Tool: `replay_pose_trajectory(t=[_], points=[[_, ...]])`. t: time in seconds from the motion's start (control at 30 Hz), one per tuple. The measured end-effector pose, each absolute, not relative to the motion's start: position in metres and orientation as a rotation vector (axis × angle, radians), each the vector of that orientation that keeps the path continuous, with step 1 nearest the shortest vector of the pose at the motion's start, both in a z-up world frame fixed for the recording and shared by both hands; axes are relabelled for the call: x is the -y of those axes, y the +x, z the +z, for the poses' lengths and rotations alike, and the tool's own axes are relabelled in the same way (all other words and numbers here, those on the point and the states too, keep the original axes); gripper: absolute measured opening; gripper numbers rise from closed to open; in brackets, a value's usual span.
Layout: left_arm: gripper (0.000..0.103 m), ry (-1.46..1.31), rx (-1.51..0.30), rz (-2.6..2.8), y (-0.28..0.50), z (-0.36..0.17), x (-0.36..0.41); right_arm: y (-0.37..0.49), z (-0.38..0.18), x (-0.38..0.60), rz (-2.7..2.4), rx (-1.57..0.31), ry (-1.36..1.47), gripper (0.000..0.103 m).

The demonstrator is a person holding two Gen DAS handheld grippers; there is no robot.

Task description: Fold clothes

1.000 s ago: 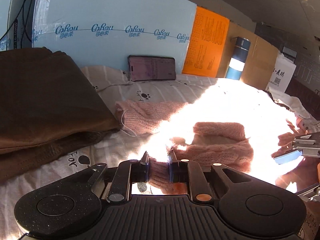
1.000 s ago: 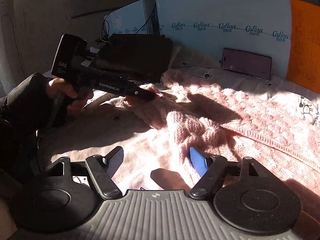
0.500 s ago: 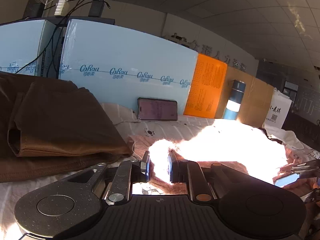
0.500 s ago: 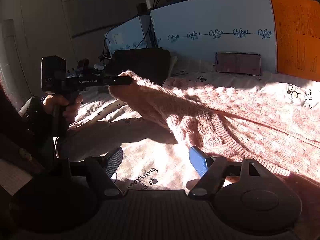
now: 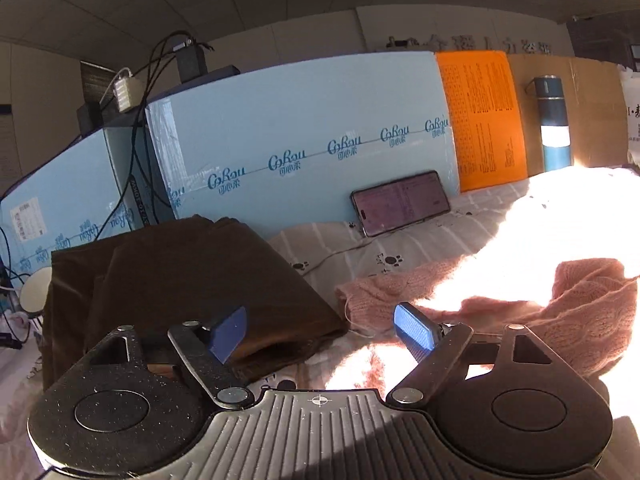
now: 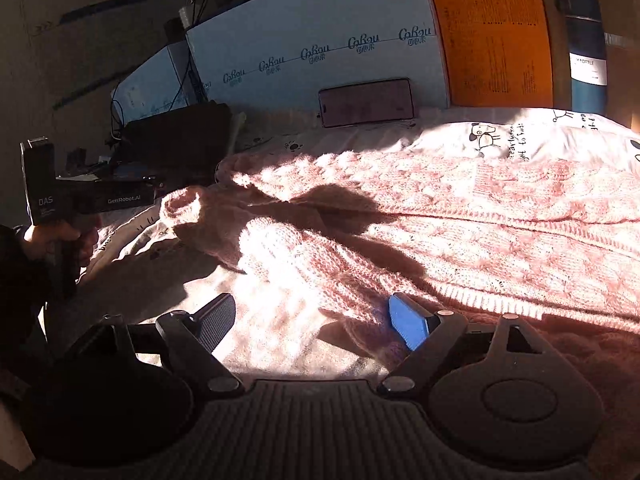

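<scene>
pink cable-knit sweater (image 6: 460, 220) lies spread on a paw-print bed sheet (image 5: 400, 248), one sleeve (image 6: 208, 220) doubled back across its body. it looks soft, light and stretchy, likely to sag; the ribbed cuff or hem seems the surest hold. both tongs are open and empty: left tongs (image 5: 320, 328) just beside the sweater's cuff, right tongs (image 6: 312, 320) at its hem. folded brown garment (image 5: 180, 280) lies beside the sweater.

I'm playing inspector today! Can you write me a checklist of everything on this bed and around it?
Surface: bedsheet with paw prints, half in bright sun.
Job's things: pink sweater spread out, sleeve lying free; brown clothes folded.
Clutter: phone, bottle.
Tongs: left tongs open, empty; right tongs open, empty.
Cables: black wires over the blue boards.
Surroundings: orange sheet, cardboard.
</scene>
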State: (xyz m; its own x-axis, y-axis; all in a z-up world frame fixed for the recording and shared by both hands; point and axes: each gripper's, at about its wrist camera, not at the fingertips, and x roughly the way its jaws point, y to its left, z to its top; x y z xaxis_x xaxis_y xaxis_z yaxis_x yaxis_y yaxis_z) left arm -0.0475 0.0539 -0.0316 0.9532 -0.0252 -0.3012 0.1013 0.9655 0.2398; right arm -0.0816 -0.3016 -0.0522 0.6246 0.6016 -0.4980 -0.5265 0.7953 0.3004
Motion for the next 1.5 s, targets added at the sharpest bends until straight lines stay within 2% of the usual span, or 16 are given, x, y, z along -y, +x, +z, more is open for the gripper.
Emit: replay_pose_trajectory(t=[0.17,0.23,0.3,0.37,0.4,0.5,0.63,0.83,0.9,0.93,0.97,1.0,1.17,1.43,1.47,1.5], points=[[0.085,0.180,-0.239,-0.329,-0.060,-0.021,-0.033,-0.077,-0.012,0.342,0.693,-0.487,0.306,0.080],[0.086,0.206,-0.242,-0.426,-0.058,-0.024,-0.012,-0.058,-0.008,0.350,0.636,-0.523,0.297,0.069],[0.086,0.259,-0.259,-0.490,-0.054,-0.030,0.010,-0.037,-0.009,0.354,0.576,-0.584,0.255,0.048],[0.086,0.330,-0.308,-0.525,-0.048,-0.041,0.028,-0.018,-0.017,0.352,0.512,-0.671,0.171,0.036],[0.086,0.360,-0.340,-0.528,-0.045,-0.048,0.033,-0.012,-0.022,0.349,0.507,-0.705,0.132,0.034],[0.086,0.422,-0.418,-0.518,-0.038,-0.061,0.042,-0.010,-0.035,0.336,0.543,-0.772,0.002,0.029],[0.099,0.390,-0.457,-0.497,-0.031,-0.065,0.037,-0.019,-0.044,0.325,0.593,-0.805,-0.103,0.029],[0.101,0.341,-0.518,-0.491,-0.020,-0.071,0.029,-0.027,-0.044,0.328,0.644,-0.833,-0.121,0.035],[0.102,0.332,-0.524,-0.492,-0.017,-0.071,0.027,-0.028,-0.046,0.327,0.640,-0.839,-0.139,0.033],[0.102,0.329,-0.526,-0.493,-0.017,-0.071,0.027,-0.028,-0.045,0.326,0.632,-0.837,-0.148,0.028],[0.103,0.326,-0.529,-0.492,-0.017,-0.072,0.026,-0.029,-0.044,0.326,0.625,-0.827,-0.169,0.012],[0.103,0.323,-0.531,-0.491,-0.017,-0.072,0.026,-0.029,-0.042,0.327,0.623,-0.806,-0.174,0.006],[0.103,0.302,-0.547,-0.496,-0.015,-0.072,0.024,-0.017,-0.034,0.341,0.542,-0.722,-0.164,0.005],[0.103,0.279,-0.566,-0.506,-0.012,-0.072,0.020,-0.001,-0.045,0.344,0.497,-0.740,-0.213,0.006],[0.103,0.272,-0.564,-0.509,-0.012,-0.072,0.019,-0.001,-0.044,0.344,0.499,-0.739,-0.213,0.011],[0.103,0.263,-0.559,-0.515,-0.012,-0.071,0.018,-0.001,-0.040,0.345,0.505,-0.732,-0.184,0.028]])
